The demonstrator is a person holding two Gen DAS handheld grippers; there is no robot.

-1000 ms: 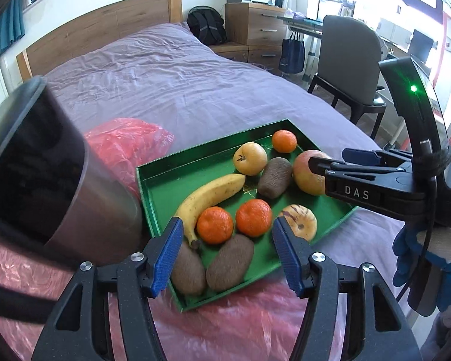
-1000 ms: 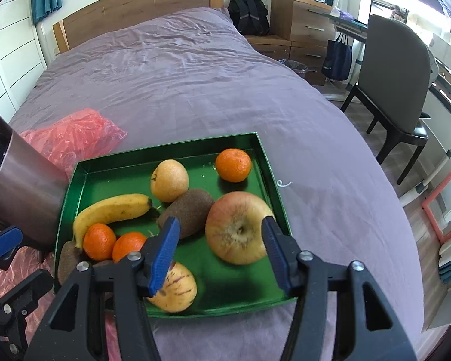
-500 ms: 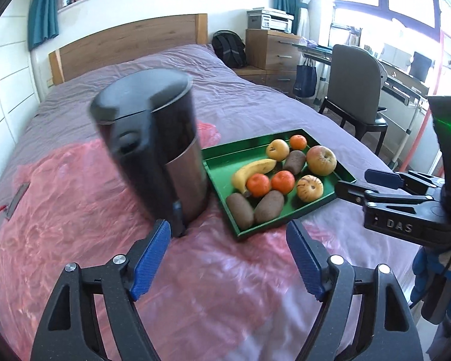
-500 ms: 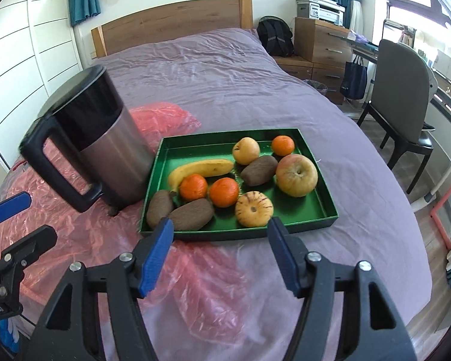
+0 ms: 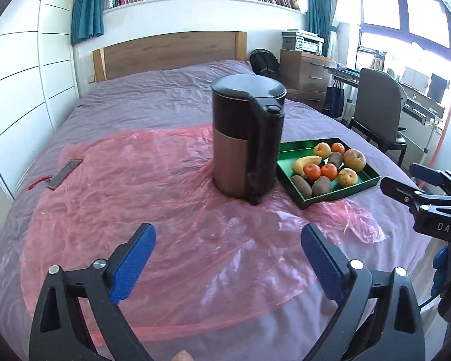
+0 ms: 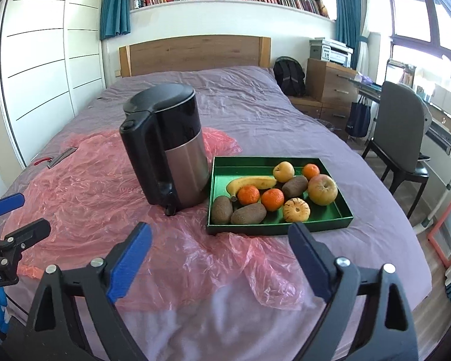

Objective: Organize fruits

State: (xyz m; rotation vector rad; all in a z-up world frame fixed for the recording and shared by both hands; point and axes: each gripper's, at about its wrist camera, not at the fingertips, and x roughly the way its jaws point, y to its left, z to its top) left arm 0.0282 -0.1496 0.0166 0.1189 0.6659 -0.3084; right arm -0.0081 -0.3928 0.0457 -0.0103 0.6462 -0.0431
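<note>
A green tray [image 6: 222,174] [image 5: 287,155] lies on the purple bed. It holds a banana [image 6: 252,183], a big apple [image 6: 322,189] [image 5: 354,160], three tangerines, three brown kiwis, a small yellow fruit and a striped one. My right gripper [image 6: 219,227] hangs well short of the tray's near edge. Its jaws are opening wide with nothing between them. My left gripper [image 5: 227,230] hovers over the pink plastic, nearer than the kettle, jaws also opening and empty. Each gripper shows at the edge of the other's view, the right gripper [image 5: 398,174] and the left gripper [image 6: 34,212].
A black and steel kettle [image 6: 171,150] [image 5: 246,138] stands just left of the tray on a crumpled pink plastic sheet [image 6: 90,198]. A flat dark object with a red strap [image 5: 64,173] lies far left. A chair [image 6: 403,132] and drawers stand beside the bed's right edge.
Both grippers have drawn back from over the tray and risen a little, and their jaws have spread wider. The kettle and whole tray now sit far ahead in view.
</note>
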